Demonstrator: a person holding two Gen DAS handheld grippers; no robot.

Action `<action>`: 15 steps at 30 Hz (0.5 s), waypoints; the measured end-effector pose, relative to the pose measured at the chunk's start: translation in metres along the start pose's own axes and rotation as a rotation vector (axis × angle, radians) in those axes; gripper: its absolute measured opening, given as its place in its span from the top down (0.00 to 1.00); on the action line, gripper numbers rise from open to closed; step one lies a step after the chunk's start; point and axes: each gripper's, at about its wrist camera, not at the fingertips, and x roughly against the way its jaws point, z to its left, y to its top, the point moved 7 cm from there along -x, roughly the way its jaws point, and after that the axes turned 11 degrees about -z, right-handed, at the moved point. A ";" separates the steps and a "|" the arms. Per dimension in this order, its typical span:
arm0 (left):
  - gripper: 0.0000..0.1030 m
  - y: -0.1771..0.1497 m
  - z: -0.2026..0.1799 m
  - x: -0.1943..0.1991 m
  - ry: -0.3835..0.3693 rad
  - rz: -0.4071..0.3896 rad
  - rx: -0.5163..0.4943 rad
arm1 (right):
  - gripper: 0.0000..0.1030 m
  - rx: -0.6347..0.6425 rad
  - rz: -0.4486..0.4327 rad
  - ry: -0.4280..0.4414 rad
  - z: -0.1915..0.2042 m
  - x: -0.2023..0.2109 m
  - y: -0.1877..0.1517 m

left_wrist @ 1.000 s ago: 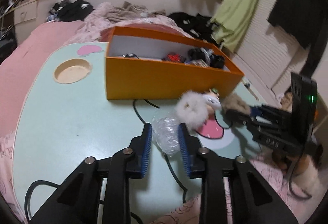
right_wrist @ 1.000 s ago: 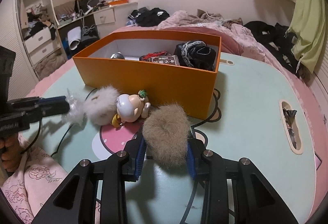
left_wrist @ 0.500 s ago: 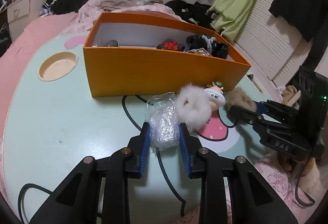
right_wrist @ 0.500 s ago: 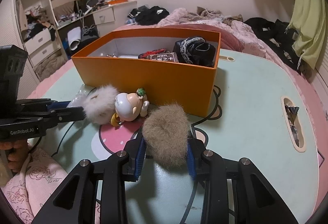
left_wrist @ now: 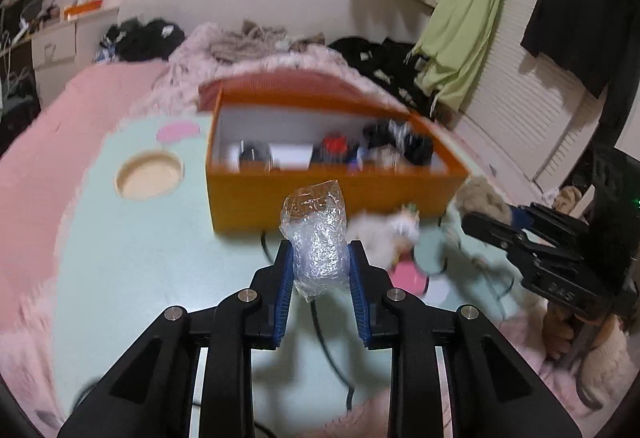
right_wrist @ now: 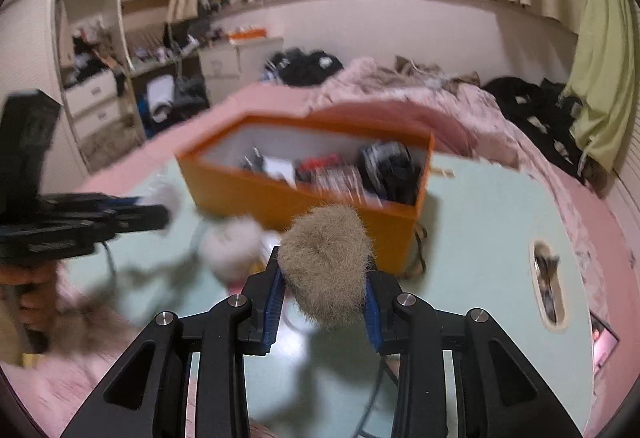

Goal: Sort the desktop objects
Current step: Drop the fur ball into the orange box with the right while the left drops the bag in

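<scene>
Left hand-held gripper (left_wrist: 320,270): pads clamped on a crumpled clear plastic bag (left_wrist: 318,238), now lifted clear of the surface (left_wrist: 132,270); a second ago it was only being pinched low on the surface. Right hand-held gripper (right_wrist: 324,286): closed on a tan fur pompom (right_wrist: 326,266), likewise raised where before it sat down by the toys. Judgement: both picks are done and the carry toward the orange box (left_wrist: 280,197) is under way; release over the open top should come next.

Left behind on the surface just before the box front: a white fluffy ball (right_wrist: 232,246) and a small doll figure (left_wrist: 404,226), so sorting is not finished.

Box interior (right_wrist: 320,165) holds dark and red items, too smeared by motion to name. A black cable (left_wrist: 320,322) runs under the left tool, its ends cut off. Surface cup hole (left_wrist: 148,177) lies well left of the box. Beyond, the bed with piled clothes (right_wrist: 420,85).
</scene>
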 end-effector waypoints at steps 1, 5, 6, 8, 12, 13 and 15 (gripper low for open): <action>0.73 0.014 -0.001 -0.001 0.001 -0.021 -0.003 | 0.68 0.004 -0.006 0.002 0.001 -0.005 0.011; 0.72 0.054 0.001 -0.019 0.034 -0.063 -0.007 | 0.66 0.029 0.003 -0.045 0.000 -0.040 0.040; 0.68 0.061 0.004 -0.027 0.047 -0.067 0.006 | 0.63 0.019 0.012 -0.057 -0.003 -0.049 0.042; 0.35 0.064 0.016 -0.051 0.103 -0.037 0.033 | 0.24 -0.016 0.057 -0.080 -0.010 -0.068 0.037; 0.19 0.046 0.021 -0.069 0.175 -0.018 -0.018 | 0.18 -0.053 0.088 -0.070 -0.016 -0.082 0.016; 0.18 0.041 0.018 -0.069 0.178 -0.017 -0.045 | 0.18 -0.046 0.085 -0.064 -0.016 -0.080 0.016; 0.17 0.036 0.013 -0.067 0.200 -0.034 -0.091 | 0.18 -0.036 0.085 -0.050 -0.015 -0.077 0.015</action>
